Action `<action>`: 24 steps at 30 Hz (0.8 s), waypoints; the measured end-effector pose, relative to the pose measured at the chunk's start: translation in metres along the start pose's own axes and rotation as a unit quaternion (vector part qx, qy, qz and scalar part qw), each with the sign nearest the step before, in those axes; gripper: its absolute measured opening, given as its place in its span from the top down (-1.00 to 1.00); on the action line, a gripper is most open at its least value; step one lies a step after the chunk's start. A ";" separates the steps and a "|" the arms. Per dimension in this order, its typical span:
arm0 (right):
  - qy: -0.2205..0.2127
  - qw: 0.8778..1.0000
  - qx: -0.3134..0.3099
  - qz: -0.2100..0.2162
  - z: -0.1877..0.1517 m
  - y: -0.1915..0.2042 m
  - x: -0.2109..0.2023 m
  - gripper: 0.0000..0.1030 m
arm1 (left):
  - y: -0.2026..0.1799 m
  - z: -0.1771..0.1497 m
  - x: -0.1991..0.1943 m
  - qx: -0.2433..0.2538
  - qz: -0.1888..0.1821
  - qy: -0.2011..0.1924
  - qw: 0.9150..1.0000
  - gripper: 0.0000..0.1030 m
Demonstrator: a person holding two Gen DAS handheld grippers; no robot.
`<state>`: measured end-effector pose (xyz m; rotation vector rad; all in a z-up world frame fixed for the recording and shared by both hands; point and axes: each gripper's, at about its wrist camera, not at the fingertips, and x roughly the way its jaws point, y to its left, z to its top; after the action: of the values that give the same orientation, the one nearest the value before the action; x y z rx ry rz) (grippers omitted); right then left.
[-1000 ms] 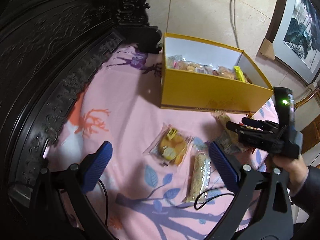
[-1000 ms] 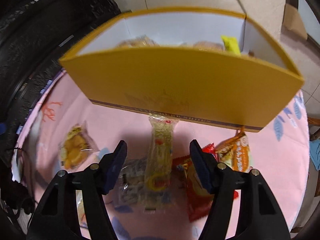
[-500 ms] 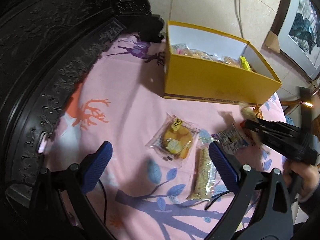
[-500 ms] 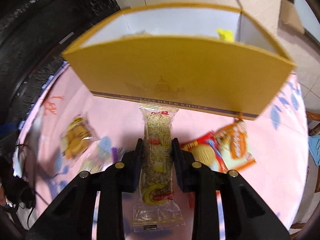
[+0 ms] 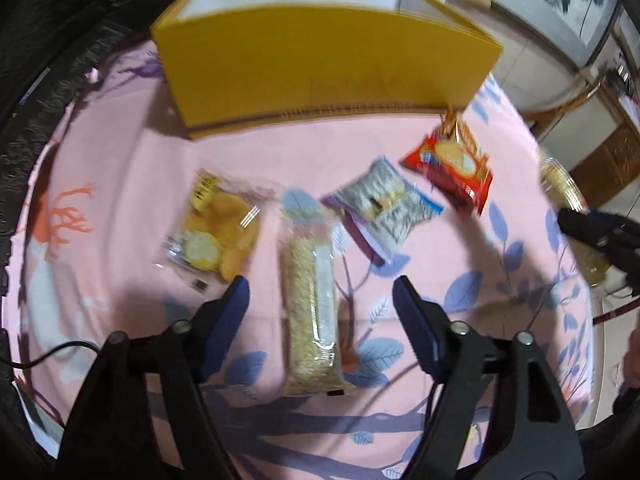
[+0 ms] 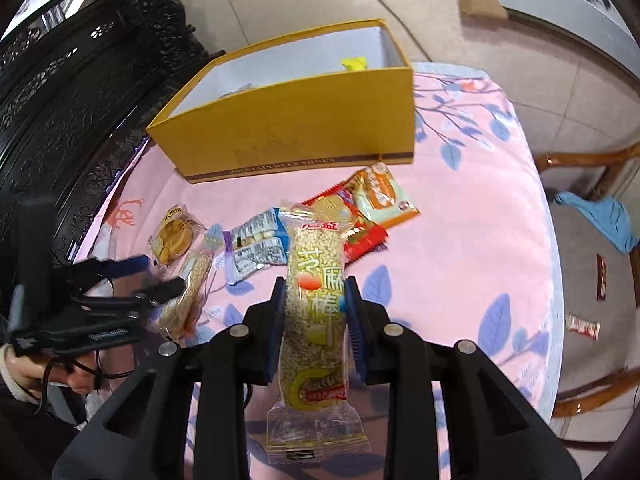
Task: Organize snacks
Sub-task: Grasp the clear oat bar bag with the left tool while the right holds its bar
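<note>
— Since a second ago, what has moved?

— Right hand-held gripper (image 6: pixel 316 312): it was apart over the long clear-wrapped sesame-stick bar (image 6: pixel 316 320); now it has clamped on the bar's middle and lifted it off the pink leaf-printed tabletop cloth (image 6: pixel 480 248).

— And the left hand-held gripper (image 5: pixel 320 304)?

— Fingers apart, straddling a second clear-wrapped grain bar (image 5: pixel 310 312) that lies flat on the cloth (that view is blurred).

— Where's the open yellow cardboard box (image 6: pixel 288 128)?

— At 12 o'clock from the held bar. Between them lie a blue-and-white biscuit packet (image 6: pixel 256 244), a red cracker packet (image 6: pixel 348 220) and an orange snack packet (image 6: pixel 380 196); a clear pack of yellow cakes (image 6: pixel 174 234) sits at 10 o'clock.
</note>
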<state>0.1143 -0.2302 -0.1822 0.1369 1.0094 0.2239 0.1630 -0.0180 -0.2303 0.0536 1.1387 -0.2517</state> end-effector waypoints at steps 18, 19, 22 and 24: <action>-0.017 1.000 0.003 0.010 0.002 0.001 -0.006 0.43 | 0.008 -0.012 0.011 -0.013 0.004 0.025 1.000 0.46; -0.018 1.000 0.004 0.011 0.002 0.001 -0.007 0.43 | 0.008 -0.012 0.008 -0.014 0.000 0.019 1.000 0.46; -0.021 1.000 0.003 0.011 0.003 0.003 -0.009 0.43 | 0.008 -0.008 -0.009 -0.017 -0.007 -0.004 1.000 0.46; -0.023 1.000 0.002 0.012 0.004 0.005 -0.010 0.43 | 0.010 -0.005 -0.021 -0.022 -0.010 -0.019 1.000 0.46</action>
<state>0.1121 -0.2281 -0.1703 0.1572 0.9627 0.2399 0.1527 -0.0038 -0.2137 -0.0004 1.1071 -0.2441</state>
